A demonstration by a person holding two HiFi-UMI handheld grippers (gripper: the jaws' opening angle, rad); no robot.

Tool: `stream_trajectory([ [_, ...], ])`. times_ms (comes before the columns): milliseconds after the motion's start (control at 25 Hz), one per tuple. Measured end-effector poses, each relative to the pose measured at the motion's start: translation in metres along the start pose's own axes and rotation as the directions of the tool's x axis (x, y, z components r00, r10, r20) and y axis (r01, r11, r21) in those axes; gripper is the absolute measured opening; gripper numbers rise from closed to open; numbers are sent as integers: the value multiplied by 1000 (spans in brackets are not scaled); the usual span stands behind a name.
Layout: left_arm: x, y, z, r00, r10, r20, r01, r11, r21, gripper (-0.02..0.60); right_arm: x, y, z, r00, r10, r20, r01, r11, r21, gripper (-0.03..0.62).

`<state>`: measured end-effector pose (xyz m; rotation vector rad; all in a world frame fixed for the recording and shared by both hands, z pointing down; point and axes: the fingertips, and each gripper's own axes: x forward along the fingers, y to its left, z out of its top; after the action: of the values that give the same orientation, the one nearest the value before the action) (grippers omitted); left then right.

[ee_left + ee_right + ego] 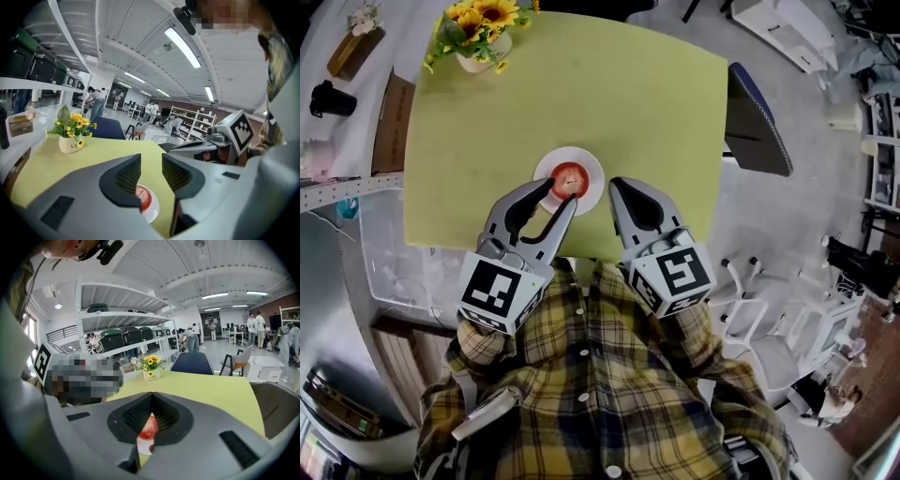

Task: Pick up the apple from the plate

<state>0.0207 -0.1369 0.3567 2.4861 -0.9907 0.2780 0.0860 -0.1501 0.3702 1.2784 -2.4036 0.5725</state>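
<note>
On the yellow-green table (581,84), the apple (569,178) sits on its white plate (594,169). Your left gripper (560,195) hangs at the plate's near edge, jaws slightly apart and empty; your right gripper (615,186) has its jaws together.

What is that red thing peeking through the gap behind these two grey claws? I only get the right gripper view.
Observer: An apple. The head view shows it whole, on a round white plate close to the near edge of the yellow-green table.
Operator: Is the other claw grabbing it?
Observer: No. In the left gripper view the left gripper has its jaws apart with nothing between them. The apple lies beyond them and lower.
Operator: And where is mine aimed?
Observer: Seen from above, the tip of the right gripper sits just beside the plate's right rim, not over the apple.
</note>
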Motion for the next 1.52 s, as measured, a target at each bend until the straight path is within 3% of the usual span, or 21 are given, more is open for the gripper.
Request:
stream_trajectory([
  [360,26,7,-20,998,-16,-54,16,1000,3,220,5,-17,-18,999,-15,-33,17,999,42,-3],
  [1320,59,26,-93,986,20,-167,-4,995,96,357,20,-33,-73,988,15,-151,-2,996,91,-3],
  [1520,63,29,-107,983,26,-182,-9,996,93,379,24,-35,-72,993,20,-115,-10,996,84,-3],
])
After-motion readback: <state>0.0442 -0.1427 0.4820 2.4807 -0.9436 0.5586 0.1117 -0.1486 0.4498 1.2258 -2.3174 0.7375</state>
